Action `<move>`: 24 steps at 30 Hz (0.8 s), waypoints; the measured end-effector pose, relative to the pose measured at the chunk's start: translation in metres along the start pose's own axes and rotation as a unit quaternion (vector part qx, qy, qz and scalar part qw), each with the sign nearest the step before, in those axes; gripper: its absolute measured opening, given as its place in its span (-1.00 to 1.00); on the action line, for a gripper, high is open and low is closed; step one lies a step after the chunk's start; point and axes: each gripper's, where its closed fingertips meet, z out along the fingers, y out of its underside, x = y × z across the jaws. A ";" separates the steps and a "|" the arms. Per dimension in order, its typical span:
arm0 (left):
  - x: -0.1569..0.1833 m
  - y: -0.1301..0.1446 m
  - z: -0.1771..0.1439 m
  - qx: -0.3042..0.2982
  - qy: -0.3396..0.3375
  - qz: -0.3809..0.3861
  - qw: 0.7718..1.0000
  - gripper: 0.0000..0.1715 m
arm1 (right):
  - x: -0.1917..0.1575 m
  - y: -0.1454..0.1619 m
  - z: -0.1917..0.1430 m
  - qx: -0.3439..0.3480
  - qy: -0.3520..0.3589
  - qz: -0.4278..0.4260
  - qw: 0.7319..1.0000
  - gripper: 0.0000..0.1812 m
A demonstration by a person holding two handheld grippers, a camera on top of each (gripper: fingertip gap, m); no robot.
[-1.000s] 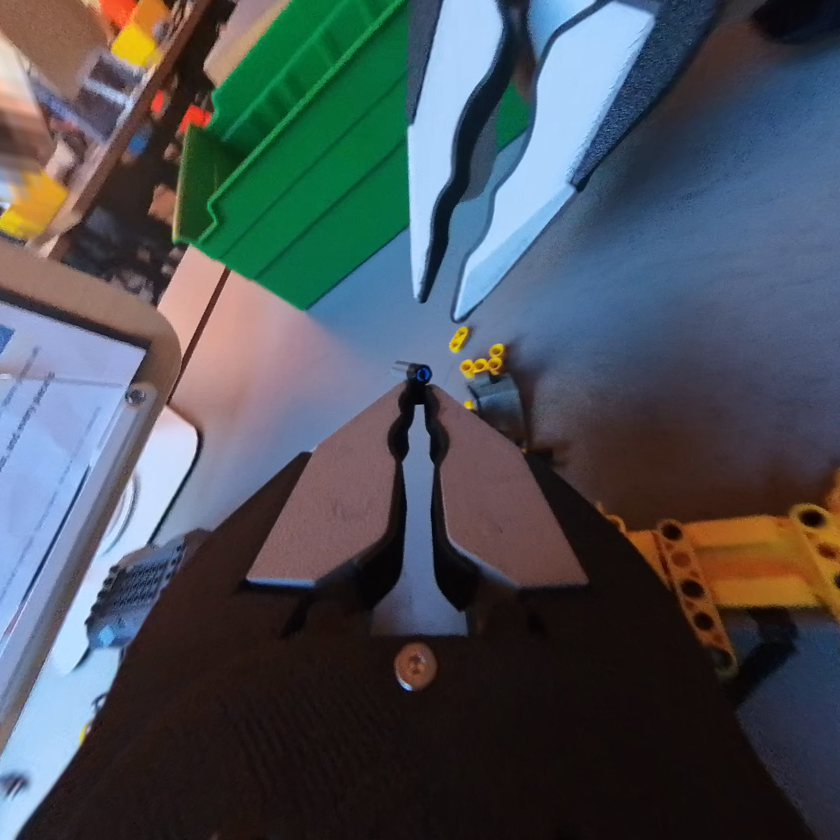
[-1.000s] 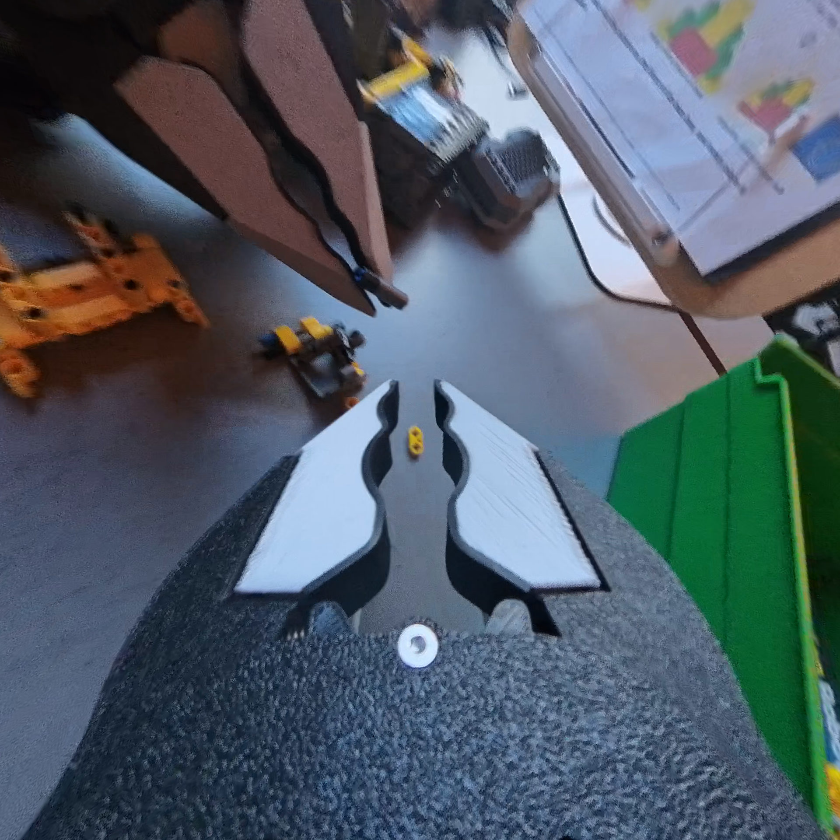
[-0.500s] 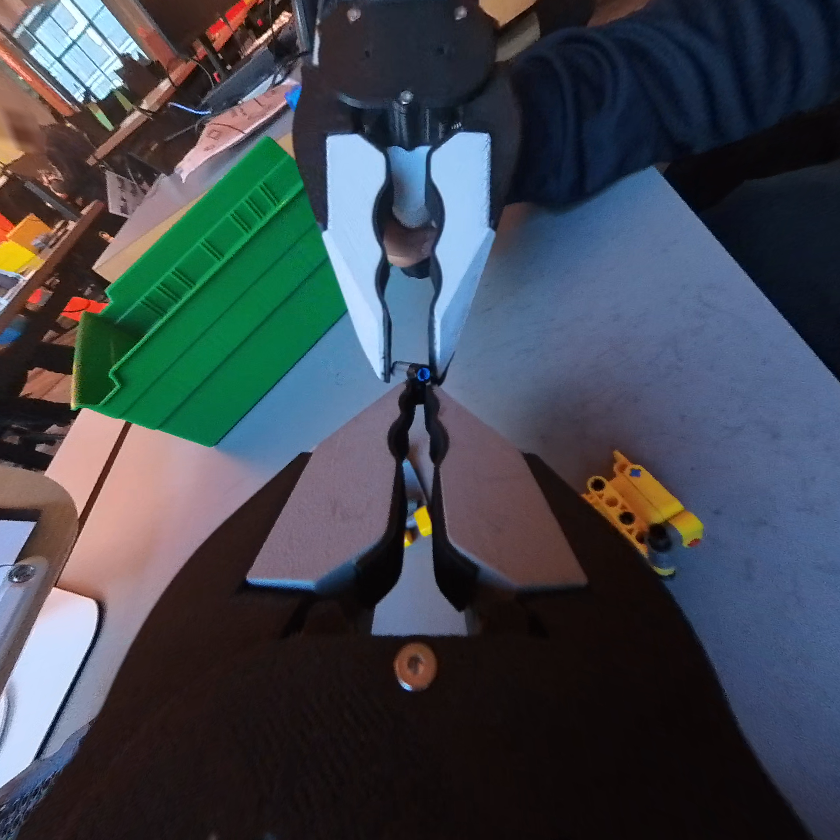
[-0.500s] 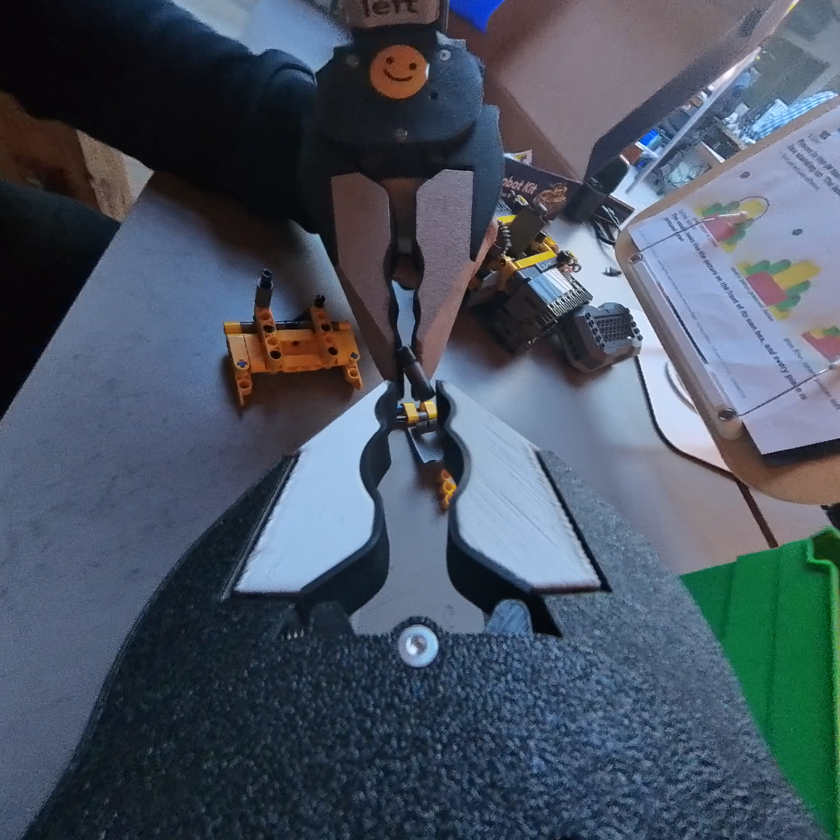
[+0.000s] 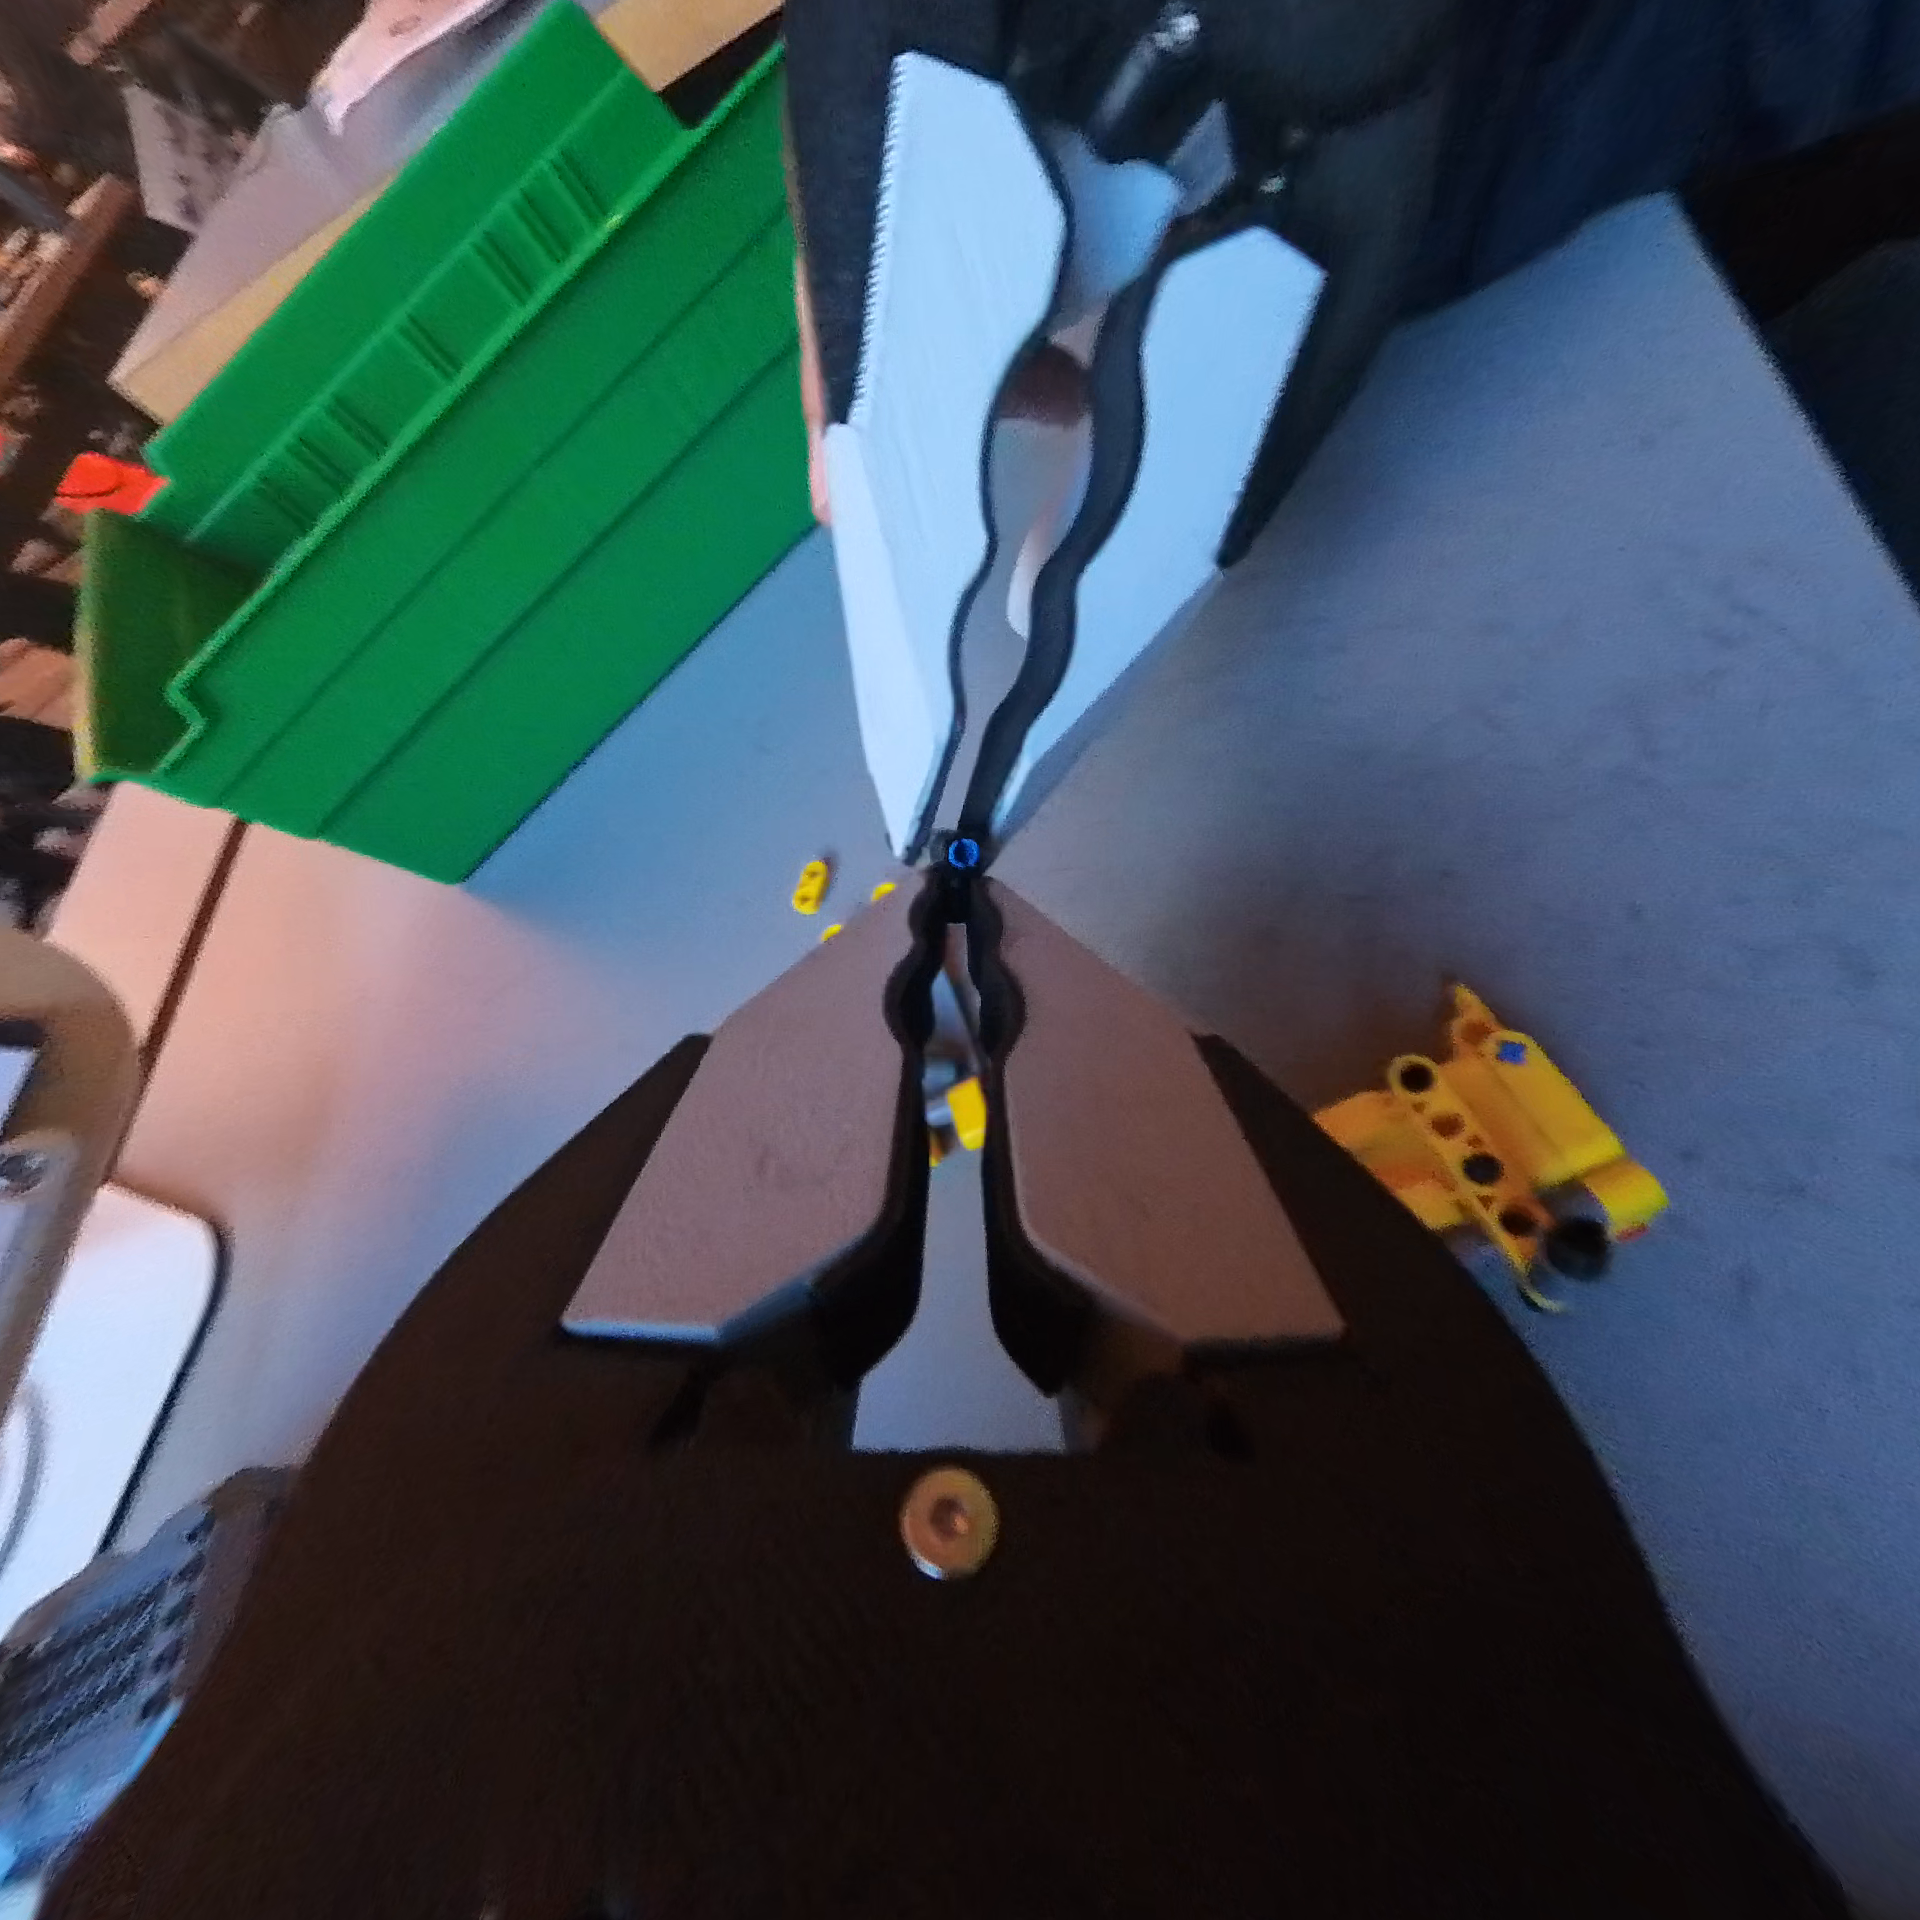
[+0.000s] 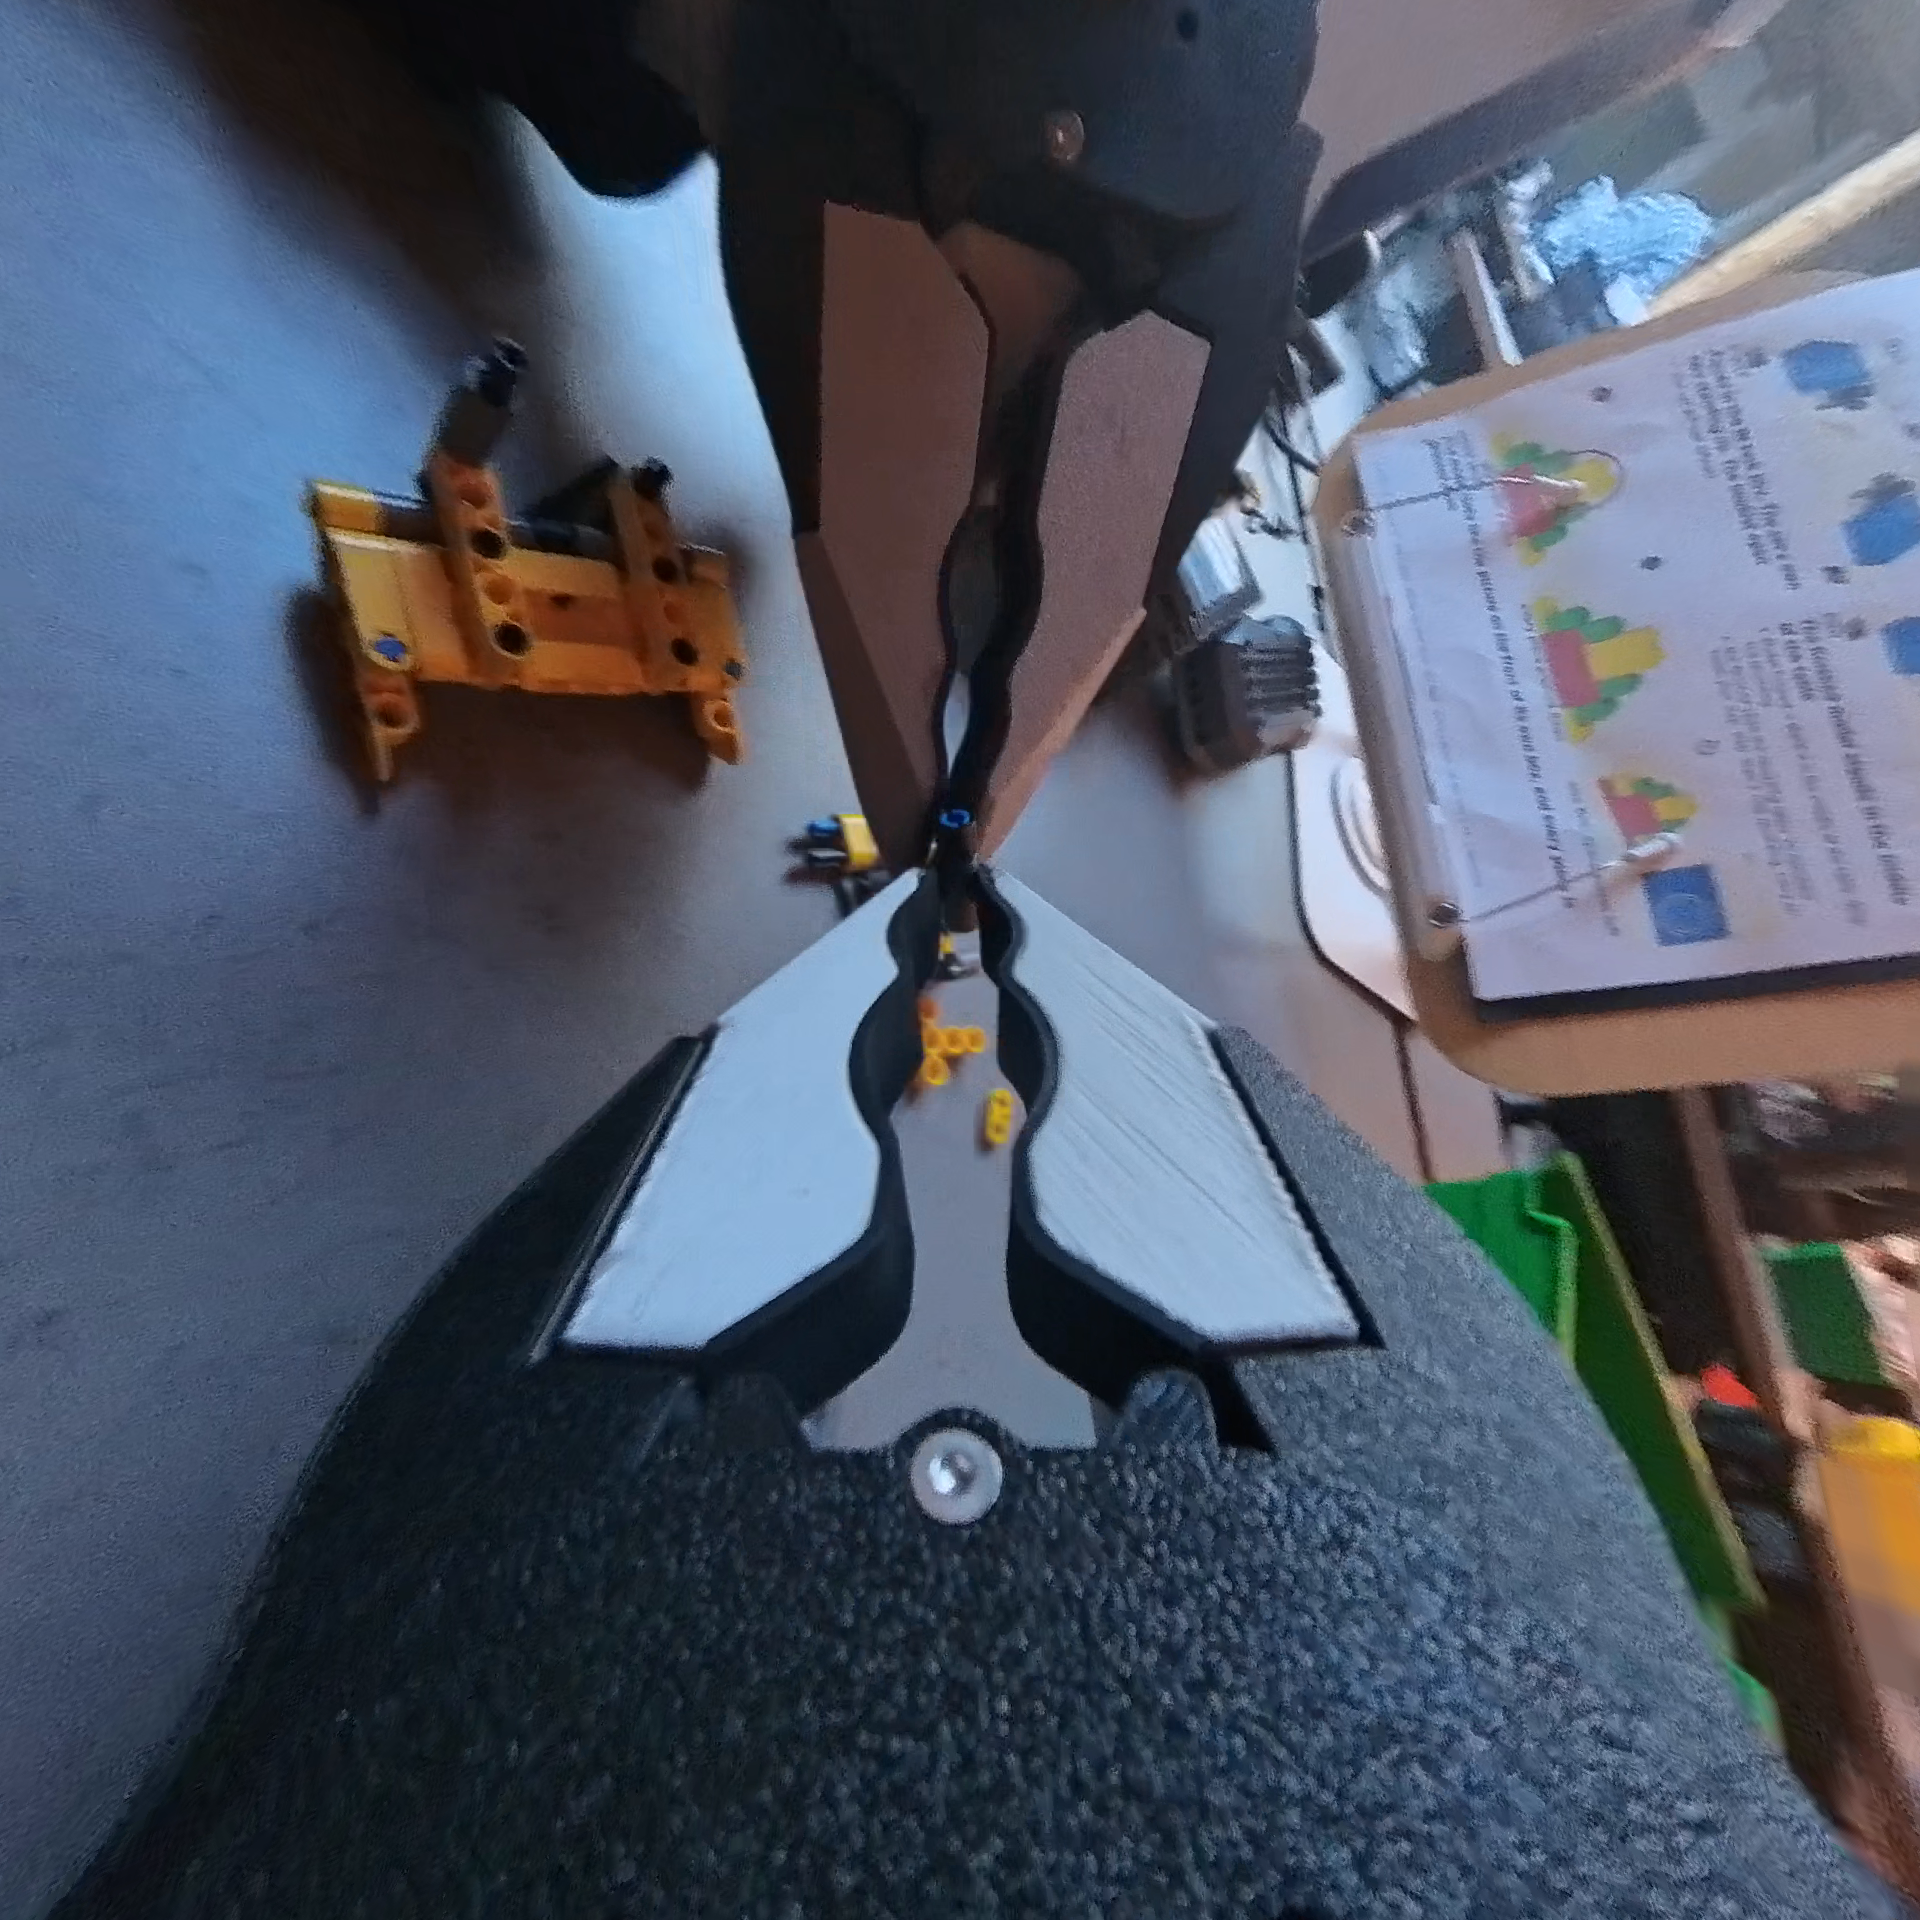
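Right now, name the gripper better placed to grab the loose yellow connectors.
Probably right: the yellow connectors lie beneath the right gripper, while the left gripper is shut on the black pin.

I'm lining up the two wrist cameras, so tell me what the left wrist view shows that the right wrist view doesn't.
Only the left wrist view shows the long side wall of the green bin. Only the right wrist view shows the illustrated instruction sheet on its board and a grey ribbed block. Both show the left gripper shut on a small black pin, the right gripper meeting it tip to tip, the yellow assembly and loose yellow connectors.
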 end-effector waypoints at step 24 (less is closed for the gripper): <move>-0.063 -0.039 -0.052 0.080 -0.220 -0.061 0.970 -1.00 | 0.074 0.025 -0.002 -0.037 0.161 0.150 0.975 -0.97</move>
